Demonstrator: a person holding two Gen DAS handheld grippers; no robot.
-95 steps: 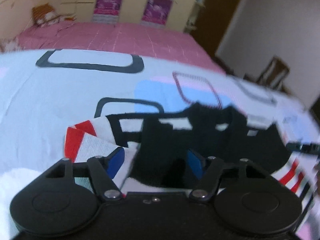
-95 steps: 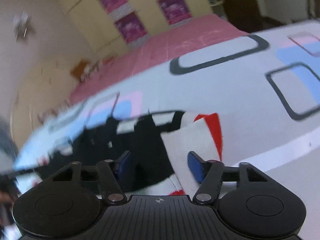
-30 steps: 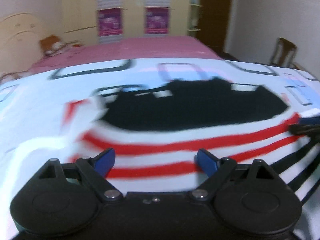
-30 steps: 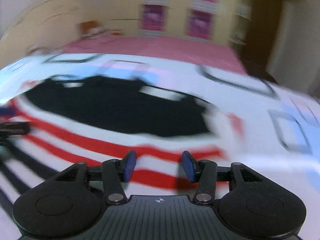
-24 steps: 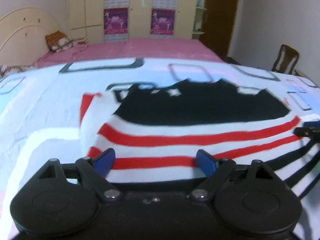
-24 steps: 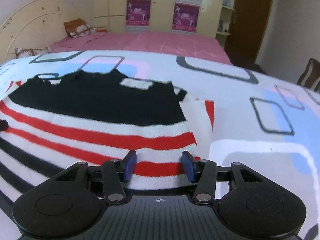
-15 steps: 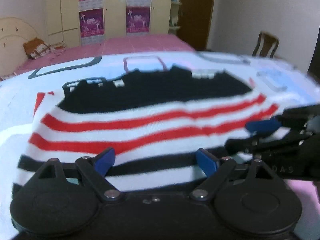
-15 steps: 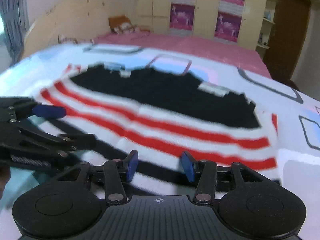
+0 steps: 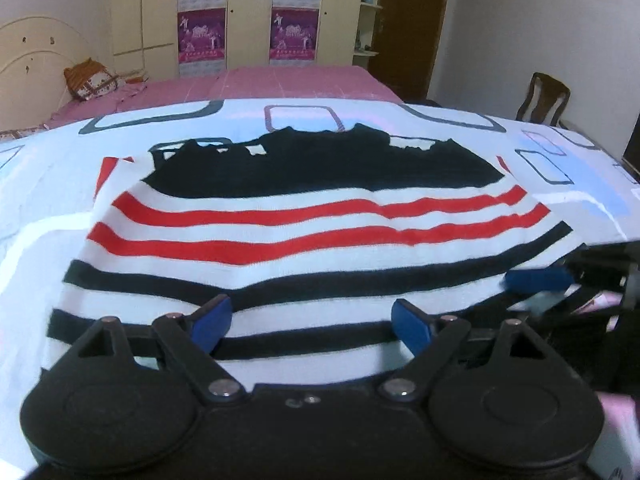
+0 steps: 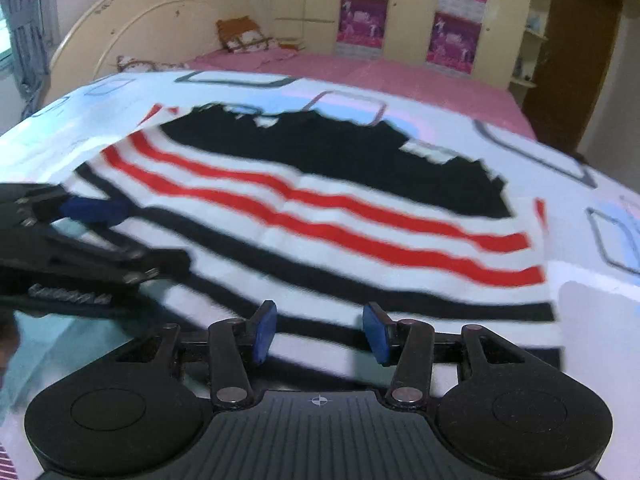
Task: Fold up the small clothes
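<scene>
A small striped sweater [image 9: 312,216] lies flat on the bed sheet, black at the far end, then red stripes, then black stripes on white near me. It also shows in the right wrist view [image 10: 320,216]. My left gripper [image 9: 308,324] is open and empty, just above the sweater's near hem. My right gripper [image 10: 320,330] is open and empty over the near hem too. The right gripper shows at the right edge of the left wrist view [image 9: 540,280]. The left gripper shows at the left of the right wrist view [image 10: 92,208].
The sweater lies on a white sheet [image 9: 40,200] with grey, blue and pink rectangles. Beyond is a pink bed [image 9: 260,84] with a cushion [image 9: 88,80], wardrobes with posters [image 9: 202,32], a dark door [image 9: 408,20] and a wooden chair [image 9: 544,96].
Both grippers have drawn back from the sleeves at the far end to the near hem. The sleeves now lie folded in and the sweater lies flat. Both grippers are still open.
</scene>
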